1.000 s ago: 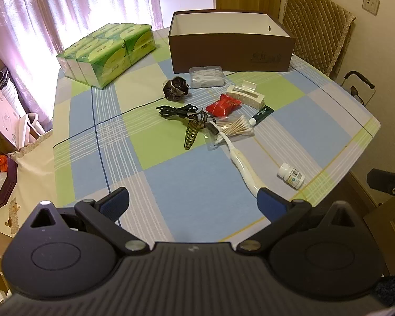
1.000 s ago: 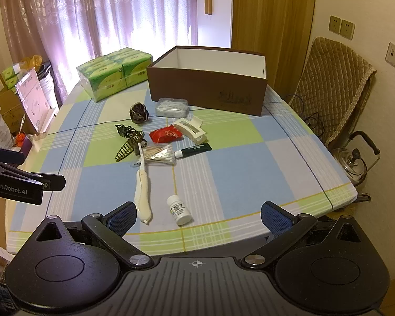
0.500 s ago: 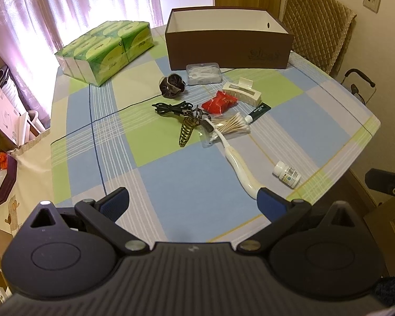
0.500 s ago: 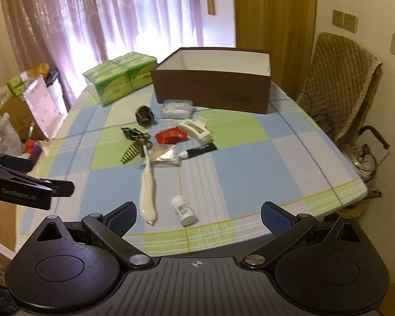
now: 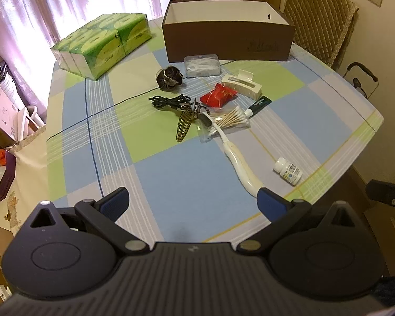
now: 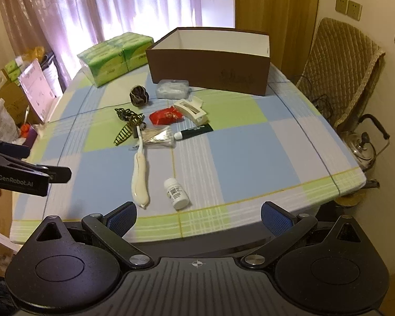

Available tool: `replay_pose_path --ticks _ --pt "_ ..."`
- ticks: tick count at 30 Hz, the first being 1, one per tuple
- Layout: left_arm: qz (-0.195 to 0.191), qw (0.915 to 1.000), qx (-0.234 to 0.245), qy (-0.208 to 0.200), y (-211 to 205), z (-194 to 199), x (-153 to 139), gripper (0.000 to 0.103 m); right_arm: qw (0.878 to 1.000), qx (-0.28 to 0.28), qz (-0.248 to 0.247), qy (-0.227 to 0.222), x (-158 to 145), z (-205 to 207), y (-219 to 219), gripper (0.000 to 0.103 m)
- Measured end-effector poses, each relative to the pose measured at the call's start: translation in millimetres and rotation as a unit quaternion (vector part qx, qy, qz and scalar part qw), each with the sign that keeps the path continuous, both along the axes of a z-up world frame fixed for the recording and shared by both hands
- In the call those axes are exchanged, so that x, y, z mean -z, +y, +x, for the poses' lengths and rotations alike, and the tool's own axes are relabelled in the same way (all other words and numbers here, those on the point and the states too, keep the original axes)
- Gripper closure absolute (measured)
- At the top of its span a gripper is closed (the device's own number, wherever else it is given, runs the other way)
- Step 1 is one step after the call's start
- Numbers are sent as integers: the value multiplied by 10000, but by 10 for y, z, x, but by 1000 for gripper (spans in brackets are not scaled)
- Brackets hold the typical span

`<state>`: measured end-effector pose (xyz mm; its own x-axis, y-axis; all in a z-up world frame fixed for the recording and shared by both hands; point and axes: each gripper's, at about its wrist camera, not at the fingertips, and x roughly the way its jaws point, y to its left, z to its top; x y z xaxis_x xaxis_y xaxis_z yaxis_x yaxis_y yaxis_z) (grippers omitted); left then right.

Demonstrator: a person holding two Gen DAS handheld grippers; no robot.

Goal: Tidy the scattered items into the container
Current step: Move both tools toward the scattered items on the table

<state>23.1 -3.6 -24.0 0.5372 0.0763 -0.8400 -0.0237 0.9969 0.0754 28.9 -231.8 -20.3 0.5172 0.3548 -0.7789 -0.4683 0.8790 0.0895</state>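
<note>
A brown open box point(image 5: 227, 40) point(image 6: 210, 65) stands at the far side of the checked table. Before it lie a clear plastic case point(image 5: 202, 65), a dark scrunchie point(image 5: 169, 79), a black cable point(image 5: 168, 101), a red packet point(image 5: 218, 95), a cream hair clip point(image 5: 241, 85), a gold claw clip point(image 5: 185, 126), cotton swabs point(image 6: 159, 137), a small dark tube point(image 6: 196, 131), a cream toothbrush point(image 6: 139, 176) and a white pill bottle point(image 6: 177, 193). My left gripper point(image 5: 193, 202) is open and empty over the near table. My right gripper point(image 6: 198, 217) is open at the front edge, just short of the bottle.
Green tissue packs point(image 5: 102, 43) sit at the table's far left. A quilted chair point(image 6: 339, 79) and a kettle point(image 6: 363, 147) stand to the right. Boxes and bags crowd the floor at left point(image 6: 15, 100). The left gripper's body point(image 6: 21, 176) shows in the right wrist view.
Both grippers have pulled back slightly and tilted; the items sit a bit farther off in the left view. Nothing on the table moved and both jaws stayed open.
</note>
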Motion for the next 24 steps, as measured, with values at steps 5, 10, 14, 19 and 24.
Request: replay_pose_path --ticks 5,10,14,19,24 --pt "-75 9999 85 48 3 43 50 1 9997 -138 163 116 53 66 10 0" --pt "-55 9998 197 -1 19 100 129 1 9996 -232 159 32 147 191 52 0" --pt "-44 9998 170 110 60 170 233 1 9993 -359 42 79 283 280 117 0" --pt "-47 9994 258 219 65 235 389 1 9979 -635 -67 118 487 358 202 0" --pt "-82 9984 428 358 39 329 580 2 9960 -869 -176 127 697 447 275 0"
